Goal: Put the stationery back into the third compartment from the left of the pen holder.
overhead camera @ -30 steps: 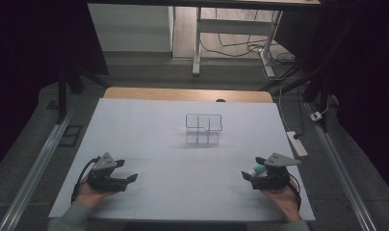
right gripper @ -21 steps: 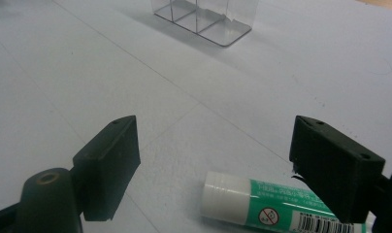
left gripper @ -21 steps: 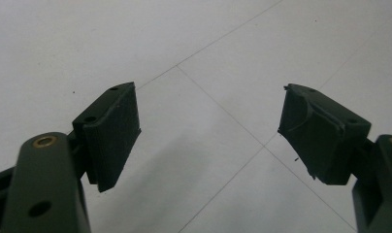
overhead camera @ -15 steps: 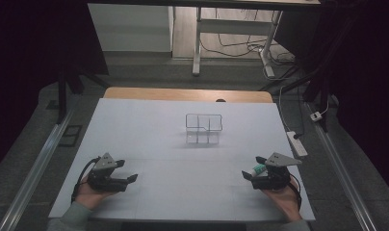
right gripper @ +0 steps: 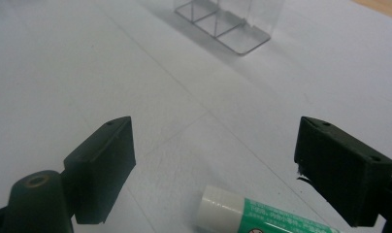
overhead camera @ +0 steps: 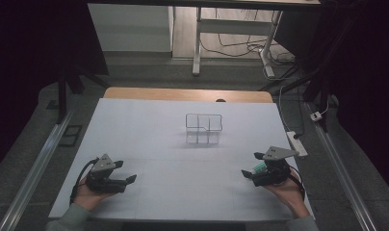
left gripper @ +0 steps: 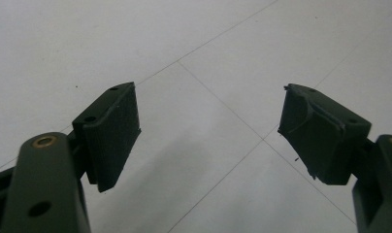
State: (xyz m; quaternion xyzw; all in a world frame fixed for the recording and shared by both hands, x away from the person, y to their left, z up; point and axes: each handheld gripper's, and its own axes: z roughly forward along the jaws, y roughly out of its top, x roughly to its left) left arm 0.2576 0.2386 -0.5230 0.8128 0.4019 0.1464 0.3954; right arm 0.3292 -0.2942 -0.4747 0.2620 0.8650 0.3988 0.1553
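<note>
A clear plastic organizer (overhead camera: 204, 128) with several compartments stands upright in the middle of the white table (overhead camera: 149, 125); the right gripper view has it far ahead as the organizer (right gripper: 228, 22). My right gripper (overhead camera: 249, 173) rests at the front right, open. A green tube with a white cap (right gripper: 254, 213) lies flat on the table between its jaws, apart from both pads; from above the tube (overhead camera: 258, 168) peeks out beside the gripper. My left gripper (overhead camera: 129, 180) rests at the front left, open, with nothing but bare table between its fingers (left gripper: 111, 131).
A wooden strip (overhead camera: 188, 94) runs along the table's far edge. A white power strip (overhead camera: 297, 143) lies off the right edge. Metal rails (overhead camera: 33, 173) flank both sides. Table legs and cables (overhead camera: 231, 48) stand on the floor beyond.
</note>
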